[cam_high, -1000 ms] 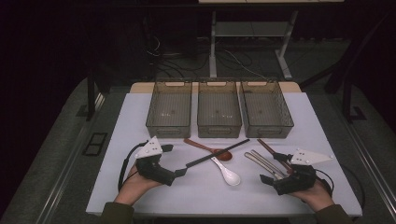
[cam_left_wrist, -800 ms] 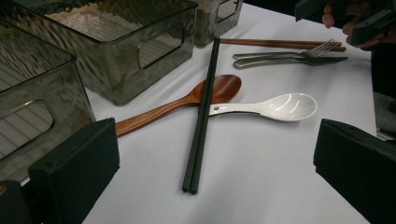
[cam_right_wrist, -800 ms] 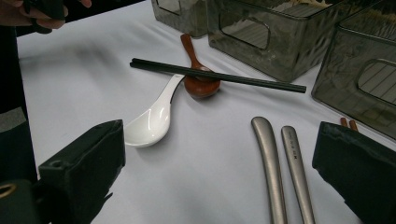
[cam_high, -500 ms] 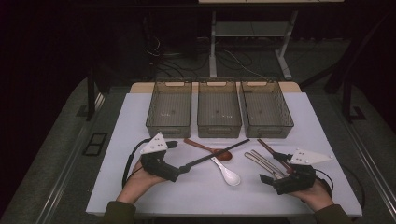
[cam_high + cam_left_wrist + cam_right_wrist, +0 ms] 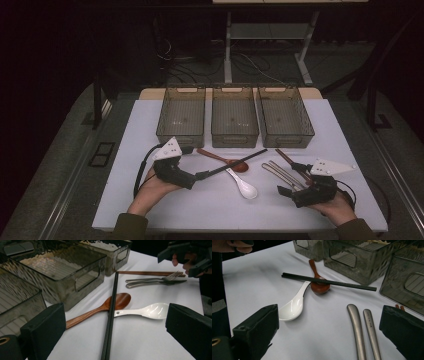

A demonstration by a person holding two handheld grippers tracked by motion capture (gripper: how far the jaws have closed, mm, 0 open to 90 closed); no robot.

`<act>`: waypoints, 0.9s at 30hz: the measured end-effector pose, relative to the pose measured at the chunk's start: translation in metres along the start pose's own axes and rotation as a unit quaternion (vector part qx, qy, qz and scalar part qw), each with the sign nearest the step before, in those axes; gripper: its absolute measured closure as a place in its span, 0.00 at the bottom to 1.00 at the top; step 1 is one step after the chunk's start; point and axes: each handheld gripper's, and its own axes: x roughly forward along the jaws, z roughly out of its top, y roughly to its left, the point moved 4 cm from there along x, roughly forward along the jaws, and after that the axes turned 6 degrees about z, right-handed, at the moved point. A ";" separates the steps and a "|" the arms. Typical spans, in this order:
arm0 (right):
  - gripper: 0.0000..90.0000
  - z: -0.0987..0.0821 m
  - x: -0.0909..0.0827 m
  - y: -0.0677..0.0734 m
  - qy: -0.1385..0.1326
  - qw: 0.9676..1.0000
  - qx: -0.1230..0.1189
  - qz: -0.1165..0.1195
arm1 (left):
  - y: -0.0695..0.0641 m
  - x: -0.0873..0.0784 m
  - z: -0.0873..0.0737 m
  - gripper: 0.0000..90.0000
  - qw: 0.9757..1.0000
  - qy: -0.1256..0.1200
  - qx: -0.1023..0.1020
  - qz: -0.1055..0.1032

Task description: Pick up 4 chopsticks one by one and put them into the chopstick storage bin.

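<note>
A pair of black chopsticks point(image 5: 235, 162) lies slanted across a wooden spoon point(image 5: 220, 157) and the handle of a white spoon point(image 5: 243, 186). My left gripper point(image 5: 196, 164) is open at the chopsticks' near end. In the left gripper view the chopsticks point(image 5: 111, 312) run up between the jaws of the left gripper point(image 5: 112, 322), untouched by either. My right gripper point(image 5: 291, 179) is open beside a metal fork and knife point(image 5: 281, 174). In the right gripper view their handles point(image 5: 357, 330) lie between the jaws of the right gripper point(image 5: 330, 322). Brown chopsticks point(image 5: 286, 157) lie just behind.
Three clear empty bins point(image 5: 181, 134) point(image 5: 235, 136) point(image 5: 286, 136) stand in a row at the back of the white table point(image 5: 150, 125). A cable point(image 5: 140, 172) loops left of the left gripper. Dark floor and a desk frame lie beyond the table.
My left gripper has shifted a little to the right and away from the person, closing in on the black chopsticks' end. The right gripper and the cutlery have stayed put.
</note>
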 end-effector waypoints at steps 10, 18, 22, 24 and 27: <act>0.03 0.001 0.000 -0.001 -0.003 1.000 0.002 -0.004 | 0.003 0.009 0.007 0.04 1.000 0.003 0.000 -0.002; 0.03 0.000 0.001 -0.003 0.002 1.000 0.001 -0.006 | 0.004 0.016 0.012 0.06 1.000 0.006 0.006 -0.004; 0.03 -0.001 0.002 -0.003 0.008 1.000 0.000 -0.006 | 0.005 0.021 0.014 0.07 1.000 0.007 0.008 -0.007; 0.03 -0.002 0.003 -0.003 0.011 1.000 -0.002 -0.006 | 0.005 0.023 0.015 0.07 1.000 0.006 0.004 -0.007; 0.03 -0.002 0.003 -0.003 0.012 1.000 -0.003 -0.008 | 0.006 0.027 0.016 0.08 1.000 0.007 0.005 -0.008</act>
